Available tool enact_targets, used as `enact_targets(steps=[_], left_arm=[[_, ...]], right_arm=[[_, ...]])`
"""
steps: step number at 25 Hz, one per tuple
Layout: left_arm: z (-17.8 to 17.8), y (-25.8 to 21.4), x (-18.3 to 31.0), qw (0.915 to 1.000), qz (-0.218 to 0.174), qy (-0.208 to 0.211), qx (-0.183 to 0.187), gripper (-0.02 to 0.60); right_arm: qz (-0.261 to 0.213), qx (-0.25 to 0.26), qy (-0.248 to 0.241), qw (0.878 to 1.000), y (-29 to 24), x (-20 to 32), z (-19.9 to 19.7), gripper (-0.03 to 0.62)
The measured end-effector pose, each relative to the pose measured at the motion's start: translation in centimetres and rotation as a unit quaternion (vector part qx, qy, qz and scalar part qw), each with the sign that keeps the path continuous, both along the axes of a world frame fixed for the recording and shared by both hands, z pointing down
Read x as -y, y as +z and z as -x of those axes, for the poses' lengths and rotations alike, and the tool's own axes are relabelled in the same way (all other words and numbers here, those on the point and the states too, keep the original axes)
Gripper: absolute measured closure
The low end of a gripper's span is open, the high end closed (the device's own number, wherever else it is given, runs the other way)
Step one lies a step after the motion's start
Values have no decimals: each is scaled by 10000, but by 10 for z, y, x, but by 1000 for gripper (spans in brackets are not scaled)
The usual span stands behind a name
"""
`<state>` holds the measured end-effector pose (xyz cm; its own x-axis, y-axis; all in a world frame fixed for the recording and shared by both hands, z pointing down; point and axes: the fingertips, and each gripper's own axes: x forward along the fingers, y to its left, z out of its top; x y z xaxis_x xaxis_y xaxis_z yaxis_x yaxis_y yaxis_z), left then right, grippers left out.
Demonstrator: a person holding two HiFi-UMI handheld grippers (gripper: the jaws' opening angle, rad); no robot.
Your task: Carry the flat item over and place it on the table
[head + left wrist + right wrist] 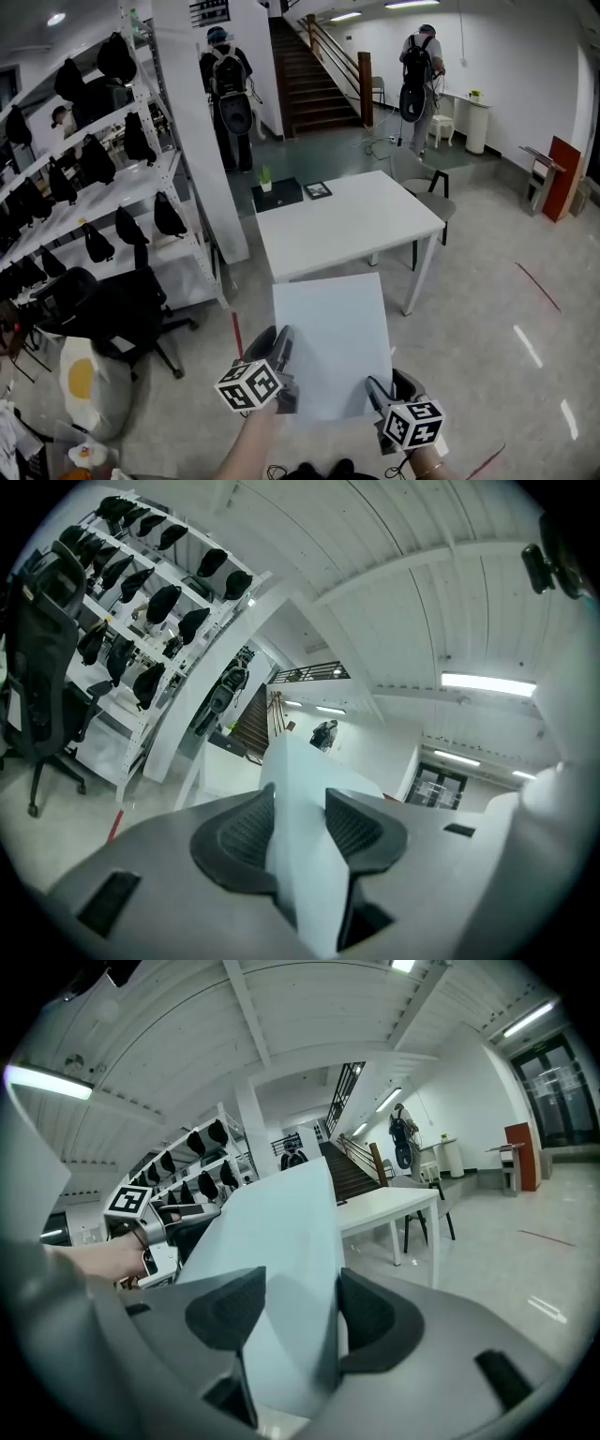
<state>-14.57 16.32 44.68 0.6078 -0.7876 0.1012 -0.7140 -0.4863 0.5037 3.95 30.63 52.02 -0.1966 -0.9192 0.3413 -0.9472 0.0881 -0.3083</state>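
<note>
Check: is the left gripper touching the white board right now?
Touching. The left gripper view shows both ribbed pads of the left gripper pressed against opposite faces of the white board, which runs between them.

Bright even light, fisheye edges

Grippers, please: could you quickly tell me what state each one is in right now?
Left gripper: closed on the flat white board.
Right gripper: closed on the same board.

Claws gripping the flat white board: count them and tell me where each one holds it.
2. The left claw holds the flat white board at its near-left corner. The right claw holds its near-right corner. Neither is hidden in the head view.
</note>
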Motion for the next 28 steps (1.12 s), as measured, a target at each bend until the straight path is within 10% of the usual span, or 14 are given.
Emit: enact_targets(steps=[14,28], left_arm=[[-10,-3,23,9997,-41,-229,15,416],[-27,21,158,9996,143,-206,-109,422]], right_arm=[[-122,86,-160,9998,-1,34,-17,347],[23,30,-89,10000,12,167,-37,349]])
